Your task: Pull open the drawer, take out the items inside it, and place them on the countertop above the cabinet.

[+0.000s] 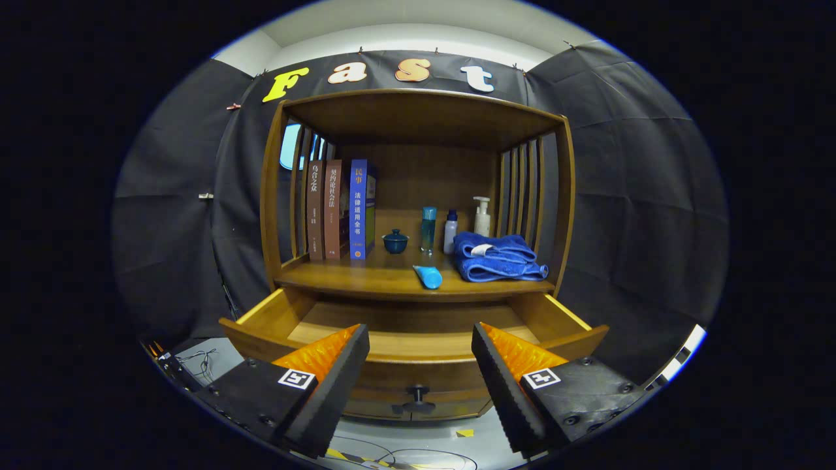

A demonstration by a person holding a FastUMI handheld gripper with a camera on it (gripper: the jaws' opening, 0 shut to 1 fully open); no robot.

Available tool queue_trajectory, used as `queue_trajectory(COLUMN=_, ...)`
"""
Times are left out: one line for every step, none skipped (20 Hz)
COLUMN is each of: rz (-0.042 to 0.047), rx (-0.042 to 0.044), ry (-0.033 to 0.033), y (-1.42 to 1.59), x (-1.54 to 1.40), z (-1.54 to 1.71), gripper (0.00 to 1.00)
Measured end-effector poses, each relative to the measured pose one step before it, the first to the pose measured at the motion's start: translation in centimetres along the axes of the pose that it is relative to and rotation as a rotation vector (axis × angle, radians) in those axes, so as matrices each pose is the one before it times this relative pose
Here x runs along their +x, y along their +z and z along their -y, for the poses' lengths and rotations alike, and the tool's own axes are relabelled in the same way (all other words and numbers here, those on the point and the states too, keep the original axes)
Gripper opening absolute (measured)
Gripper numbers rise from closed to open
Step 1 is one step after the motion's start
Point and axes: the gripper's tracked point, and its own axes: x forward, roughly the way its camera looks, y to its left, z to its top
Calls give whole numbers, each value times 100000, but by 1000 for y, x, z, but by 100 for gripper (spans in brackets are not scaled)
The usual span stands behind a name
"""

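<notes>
- Wooden cabinet (418, 196) with an open shelf niche, set against black cloth, viewed from the front and slightly above.
- Shallow wooden drawer (418, 326) under the shelf, pulled out toward the near side; small dark round knob (418, 393) centred on its front panel, between and just below the fingers.
- Gripper (418, 372) held wide open and empty, one finger either side of the drawer front, touching nothing.
- Visible drawer floor bare wood; nearest strip hidden behind the front panel, so contents there impossible to tell.
- On the countertop (366, 277): three upright books (339, 209) at the left, a small dark blue lidded cup (395, 241), a blue squeeze tube (428, 277) lying flat near the front edge, three bottles (450, 228) at the back, a folded blue towel (498, 258) at the right.
- Judged handling: drawer stiff and fairly light, best moved by the knob; tube light, soft and slippery, best pinched across its middle; towel soft and yielding, best taken through a thick fold.
</notes>
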Motion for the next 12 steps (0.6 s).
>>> queue_trajectory(rz=365, rx=-283, ry=-585, y=-909, x=-38, z=65, gripper=100)
queue_trajectory(rz=34, rx=-33, ry=-490, y=-886, x=-85, z=182, gripper=100)
queue_trajectory(rz=-451, rx=-168, ry=-1277, y=-907, x=-101, z=280, gripper=100)
queue_trajectory(rz=-373, rx=324, ry=-908, y=-859, x=-36, z=274, gripper=100)
queue_trajectory(rz=4, rx=1129, ry=-123, y=-562, x=150, z=23, gripper=100)
queue_trajectory(rz=531, rx=1718, ry=-29, y=-362, x=163, z=104, gripper=100)
queue_trajectory(rz=744, rx=1735, ry=212, y=-366, x=175, z=218, gripper=100)
queue_trajectory(rz=3, rx=970, ry=247, y=-369, x=177, z=184, gripper=100)
queue_trajectory(rz=-837, rx=159, ry=288, y=-602, x=254, z=150, gripper=100)
queue_trajectory(rz=-967, rx=-123, ry=458, y=-583, x=263, z=116, gripper=100)
queue_trajectory(rz=-631, rx=-113, ry=637, y=-363, x=331, z=-69, gripper=100)
queue_trajectory(rz=-336, rx=204, ry=581, y=-309, x=300, z=-94, gripper=100)
